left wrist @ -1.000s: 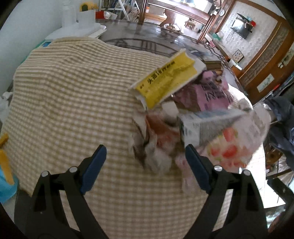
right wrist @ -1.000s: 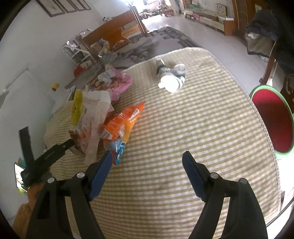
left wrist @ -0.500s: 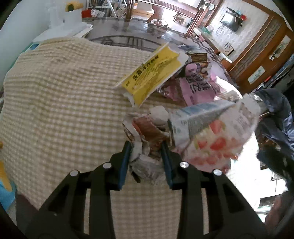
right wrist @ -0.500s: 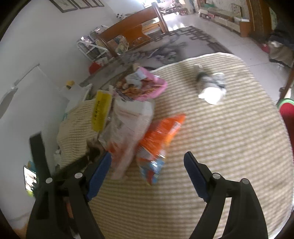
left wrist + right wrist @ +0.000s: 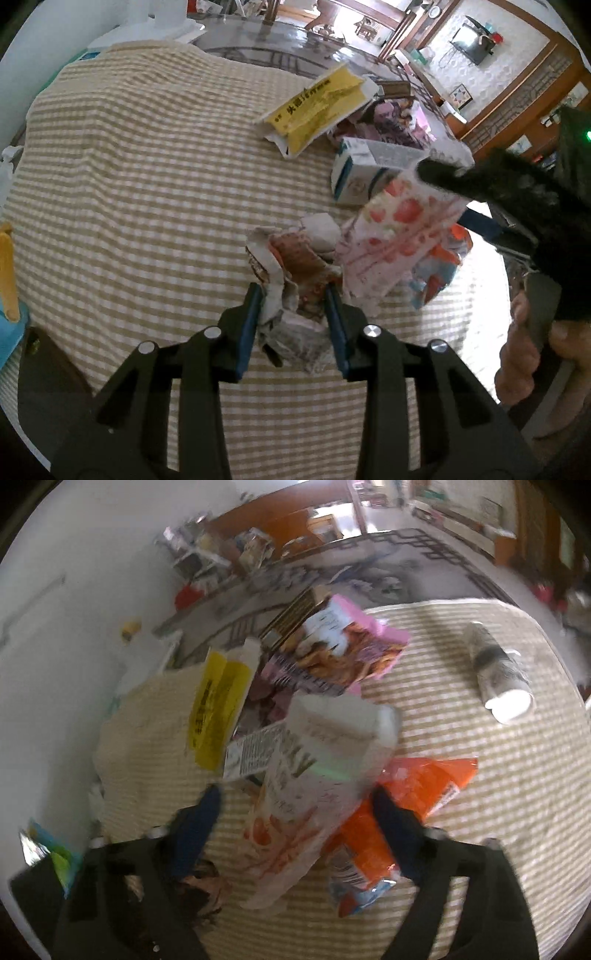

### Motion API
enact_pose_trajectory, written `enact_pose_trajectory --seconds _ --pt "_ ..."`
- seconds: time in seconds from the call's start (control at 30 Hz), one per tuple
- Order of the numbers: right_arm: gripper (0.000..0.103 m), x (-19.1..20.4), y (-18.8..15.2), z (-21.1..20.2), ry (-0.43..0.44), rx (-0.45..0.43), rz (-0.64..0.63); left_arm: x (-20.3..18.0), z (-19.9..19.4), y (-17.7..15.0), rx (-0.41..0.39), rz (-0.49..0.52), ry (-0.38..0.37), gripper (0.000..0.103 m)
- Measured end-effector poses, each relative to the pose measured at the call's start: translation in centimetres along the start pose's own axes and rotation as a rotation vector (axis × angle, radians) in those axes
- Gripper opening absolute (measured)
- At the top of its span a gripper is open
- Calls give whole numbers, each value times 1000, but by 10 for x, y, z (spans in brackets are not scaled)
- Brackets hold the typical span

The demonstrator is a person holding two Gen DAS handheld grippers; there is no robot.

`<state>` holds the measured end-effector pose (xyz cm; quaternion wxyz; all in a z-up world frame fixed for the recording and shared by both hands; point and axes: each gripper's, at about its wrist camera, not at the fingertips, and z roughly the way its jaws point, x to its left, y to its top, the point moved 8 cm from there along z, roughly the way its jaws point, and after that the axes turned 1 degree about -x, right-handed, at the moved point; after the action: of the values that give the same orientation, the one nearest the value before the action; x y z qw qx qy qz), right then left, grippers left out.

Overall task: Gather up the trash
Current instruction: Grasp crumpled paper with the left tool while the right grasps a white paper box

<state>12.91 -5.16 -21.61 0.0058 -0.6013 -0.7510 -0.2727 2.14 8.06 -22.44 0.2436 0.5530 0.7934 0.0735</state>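
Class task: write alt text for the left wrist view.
The left gripper is shut on a crumpled wrapper lying on a checked tablecloth. Behind it lie a yellow packet and a strawberry-print bag.

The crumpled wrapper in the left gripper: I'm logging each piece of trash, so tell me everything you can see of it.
The crumpled wrapper looks like thin, creased paper or foil, white-grey outside with brown and reddish print inside. It is wadded into an irregular lump, and the left gripper is shut on it, one blue pad against each side. It rests on the checked tablecloth, and its far edge touches the strawberry-print bag.
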Motion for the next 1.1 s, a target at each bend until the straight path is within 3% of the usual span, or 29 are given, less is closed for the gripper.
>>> enact_pose_trajectory --seconds 0.03,0.23,0.37,0.5,0.6,0.67,0.73,0.9,1.1 --pt "47 0 -2 1 13 6 -4 1 0 -1 1 1 -1 34" --pt "36 0 1 -22 51 -56 -48 9 1 -5 7 -21 6 35" --pt "36 -6 4 -53 86 -84 -66 12 -1 -4 2 -22 12 38" --pt "36 -22 -1 -72 91 -34 -58 14 1 -6 10 -26 11 42" --pt "36 -32 -4 -78 82 -13 -26 14 4 -4 8 -31 13 56" --pt "36 -36 -6 -82 90 -14 -6 14 4 -1 -5 -38 11 72" --pt "36 -37 -6 -82 80 -14 -6 14 6 0 -8 -33 13 76" --pt "37 -17 -5 -72 44 -16 -83 11 18 -6 32 -3 17 74" --pt "40 11 -16 -40 11 16 -203 -3 18 -13 41 48 -10 48"
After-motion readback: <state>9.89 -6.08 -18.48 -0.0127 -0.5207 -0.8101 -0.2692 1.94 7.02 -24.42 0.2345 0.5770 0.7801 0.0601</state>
